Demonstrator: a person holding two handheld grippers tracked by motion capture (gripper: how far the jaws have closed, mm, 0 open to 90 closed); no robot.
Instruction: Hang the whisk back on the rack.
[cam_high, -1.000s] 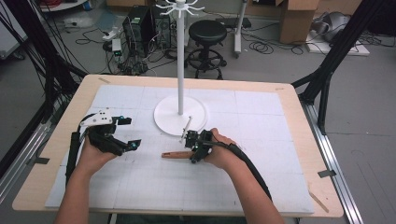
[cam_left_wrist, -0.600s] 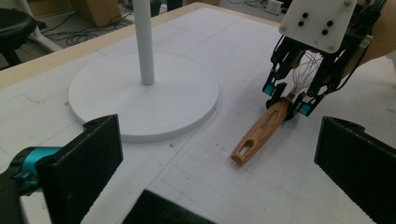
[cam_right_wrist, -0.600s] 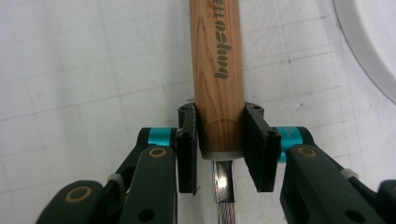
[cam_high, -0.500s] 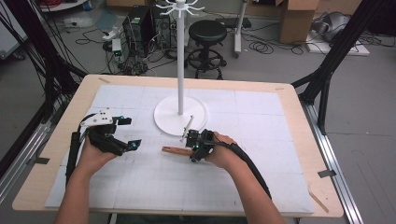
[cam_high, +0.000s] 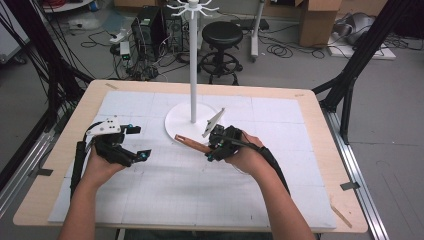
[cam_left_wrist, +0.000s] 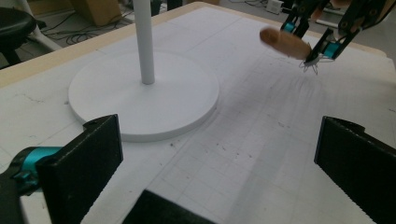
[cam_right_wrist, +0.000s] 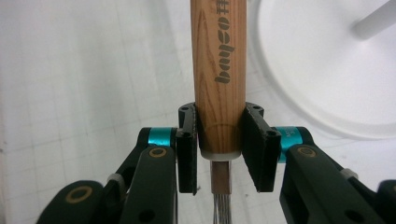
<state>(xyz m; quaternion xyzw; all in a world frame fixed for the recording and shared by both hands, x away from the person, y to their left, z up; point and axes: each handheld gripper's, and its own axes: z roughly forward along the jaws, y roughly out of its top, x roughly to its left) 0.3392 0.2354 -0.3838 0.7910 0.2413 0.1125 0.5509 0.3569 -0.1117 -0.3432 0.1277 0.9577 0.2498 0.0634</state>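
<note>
pale wood with dark printed lettering makes up the handle of the one utensil (cam_right_wrist: 219, 70) on the table, a round handle with a metal stem at its lower end. the right gripper (cam_right_wrist: 219, 154) has its two black jaws pinched on that handle near the metal end, a jaw on each side. in the high view the right gripper (cam_high: 221, 144) holds the handle (cam_high: 191, 143) just beside the rim of the stand's base, the free end pointing toward the left gripper and raised off the mat. in the left gripper view the handle (cam_left_wrist: 285, 43) hangs in the air above the mat, with thin wires showing at its gripped end.

the left gripper (cam_high: 131, 141) sits well apart from it at the left of the mat, its two jaws spread wide with nothing between them.

one white round-based stand with a thin upright pole (cam_high: 193, 65) stands at the middle of the table; hooks crown its top. one white gridded mat (cam_high: 165, 185) covers one light wooden table (cam_high: 320, 150). one black round stool (cam_high: 222, 34) stands on the floor beyond the table.
</note>
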